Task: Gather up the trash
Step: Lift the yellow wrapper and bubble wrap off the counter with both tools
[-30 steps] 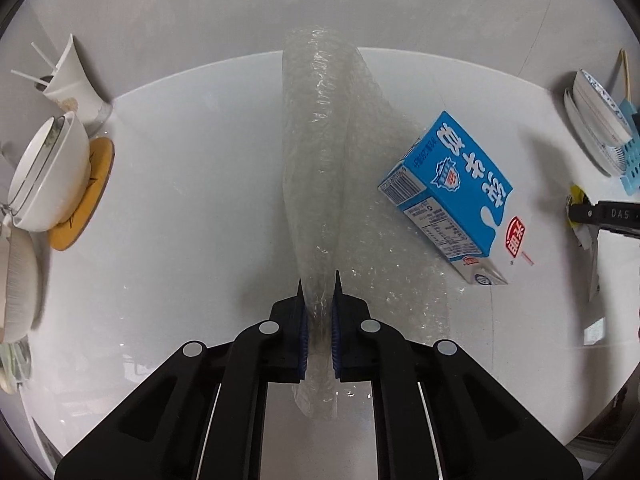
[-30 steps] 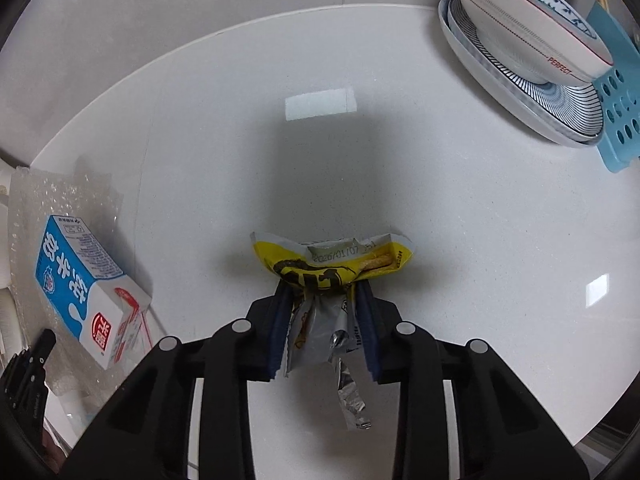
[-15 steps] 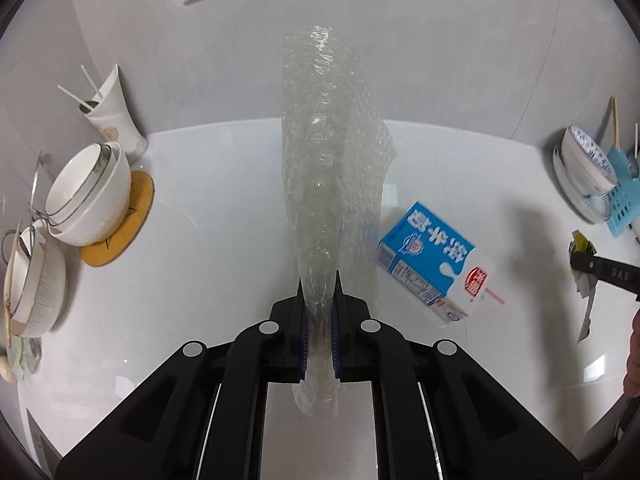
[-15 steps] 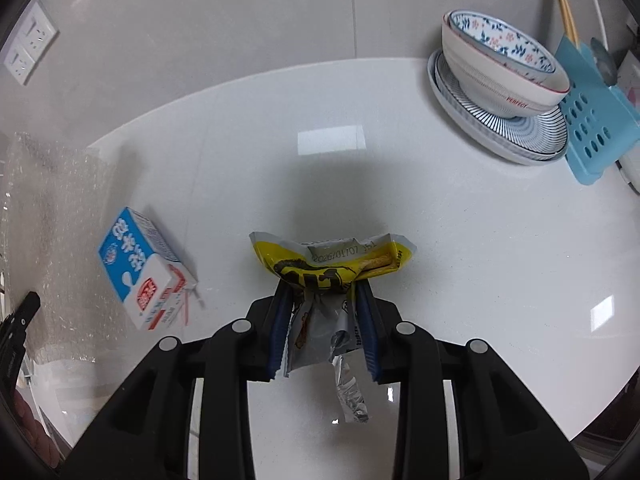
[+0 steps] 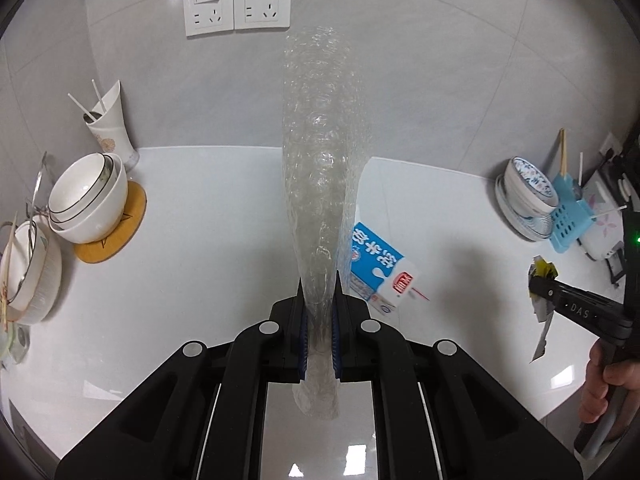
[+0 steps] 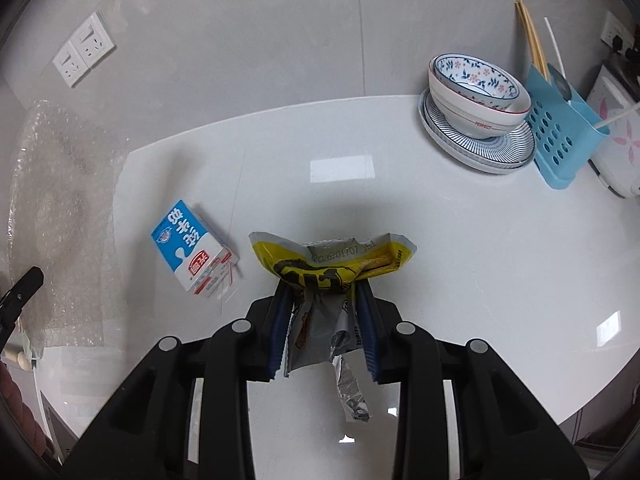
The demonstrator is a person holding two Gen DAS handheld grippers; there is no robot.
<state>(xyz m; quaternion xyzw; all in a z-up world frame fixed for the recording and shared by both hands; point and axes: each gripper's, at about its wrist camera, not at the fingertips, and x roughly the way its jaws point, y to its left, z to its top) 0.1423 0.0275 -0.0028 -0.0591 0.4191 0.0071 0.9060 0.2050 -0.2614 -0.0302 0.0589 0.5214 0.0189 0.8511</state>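
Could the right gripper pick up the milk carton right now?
Probably not: the right gripper is shut on the yellow wrapper, so its fingers are occupied. The milk carton itself lies unobstructed on the counter.

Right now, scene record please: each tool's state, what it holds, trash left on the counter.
left tool: shut on bubble wrap, lifted off the counter
right tool: shut on yellow snack wrapper, in the air
trash left: blue milk carton, lying on its side
surface: white counter
trash bin: not in view
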